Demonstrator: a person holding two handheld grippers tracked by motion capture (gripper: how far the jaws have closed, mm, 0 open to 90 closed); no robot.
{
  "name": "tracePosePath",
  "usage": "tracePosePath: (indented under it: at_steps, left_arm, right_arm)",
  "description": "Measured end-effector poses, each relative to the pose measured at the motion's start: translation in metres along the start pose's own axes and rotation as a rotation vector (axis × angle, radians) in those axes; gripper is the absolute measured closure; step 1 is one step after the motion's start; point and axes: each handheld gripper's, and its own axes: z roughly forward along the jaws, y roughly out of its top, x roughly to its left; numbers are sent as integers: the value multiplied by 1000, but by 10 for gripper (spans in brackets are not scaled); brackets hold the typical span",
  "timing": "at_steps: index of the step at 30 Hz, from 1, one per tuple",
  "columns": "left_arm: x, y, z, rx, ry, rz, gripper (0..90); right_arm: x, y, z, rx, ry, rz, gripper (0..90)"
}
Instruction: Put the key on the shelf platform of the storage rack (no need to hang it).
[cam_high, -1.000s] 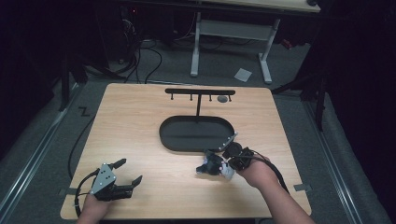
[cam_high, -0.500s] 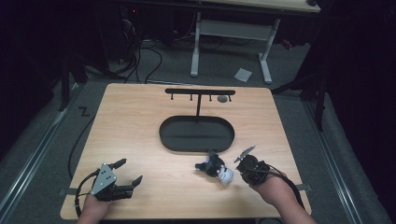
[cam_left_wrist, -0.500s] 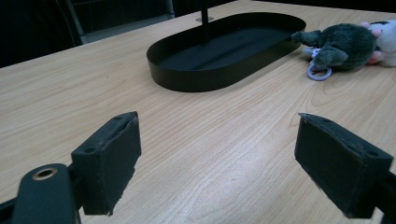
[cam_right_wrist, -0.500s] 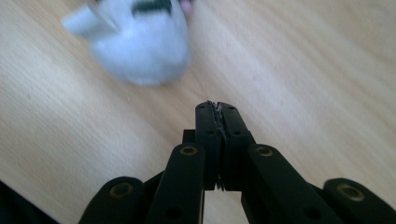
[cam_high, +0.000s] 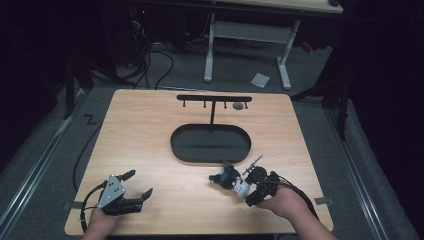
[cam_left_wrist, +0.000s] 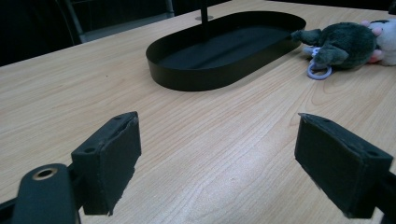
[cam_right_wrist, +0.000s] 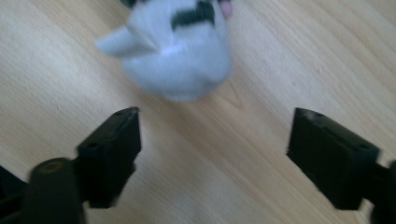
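Two small plush toys lie together on the wooden table just in front of the black oval tray (cam_high: 185, 152): a dark grey one (cam_high: 225, 176) (cam_left_wrist: 341, 44) with a pale ring (cam_left_wrist: 318, 72), and a white one (cam_high: 240, 188) (cam_right_wrist: 173, 51) (cam_left_wrist: 385, 35). My right gripper (cam_high: 253, 186) (cam_right_wrist: 212, 130) is open just behind the white toy, with nothing between its jaws. At the table's near left corner my left gripper (cam_high: 140, 184) (cam_left_wrist: 217, 140) is open and empty, pointing toward the tray (cam_left_wrist: 196, 81).
A black T-shaped rack (cam_high: 214, 98) with small hooks rises from the tray's far side, and a small grey round item (cam_high: 238, 106) hangs near its right end. Dark floor, cables and another table's legs lie beyond the far edge.
The right gripper let go of the plush toys and pulled back toward the person. The toys now lie on the table, slightly nearer than before. The left gripper has not moved.
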Motion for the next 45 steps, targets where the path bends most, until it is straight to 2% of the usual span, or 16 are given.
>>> tracePosePath:
  at_steps: [5,10,16,23,24,26,27,28,32,39,42,44,45]
  left_arm:
    - [0,0,-1,-2,1,0,151]
    - [0,0,-1,-6,1,-3,151]
    - [0,0,-1,-6,0,0,151]
    - [0,0,-1,-5,-3,0,151]
    - [0,0,-1,-5,-3,0,151]
    - [1,0,-1,-3,-4,-1,151]
    - [1,0,-1,-3,-4,-1,151]
    - [1,0,-1,-4,-4,-1,151]
    - [1,0,-1,-2,-5,-1,151]
    - [0,0,-1,-3,-4,-1,151]
    - [0,0,0,-3,-2,-2,151]
    - [0,0,0,-3,-2,-2,151]
    - [0,0,0,-3,-2,-2,151]
  right_arm:
    - [7,17,3,0,10,-19,141]
    - [11,33,10,7,13,-16,153]
    - [12,42,18,5,33,-10,190]
    - [8,46,32,26,31,-29,272]
    - [8,46,32,26,31,-29,293]
    - [10,46,33,17,29,-59,413]
    - [10,46,33,17,29,-59,413]
    - [11,46,31,7,18,-78,441]
    - [13,44,26,6,26,-87,457]
    - [5,37,5,-42,36,-32,463]
    - [-2,31,-8,-56,22,-1,463]
    - [-6,28,-13,-63,-6,11,464]
    - [-7,26,-13,-49,-26,6,467]
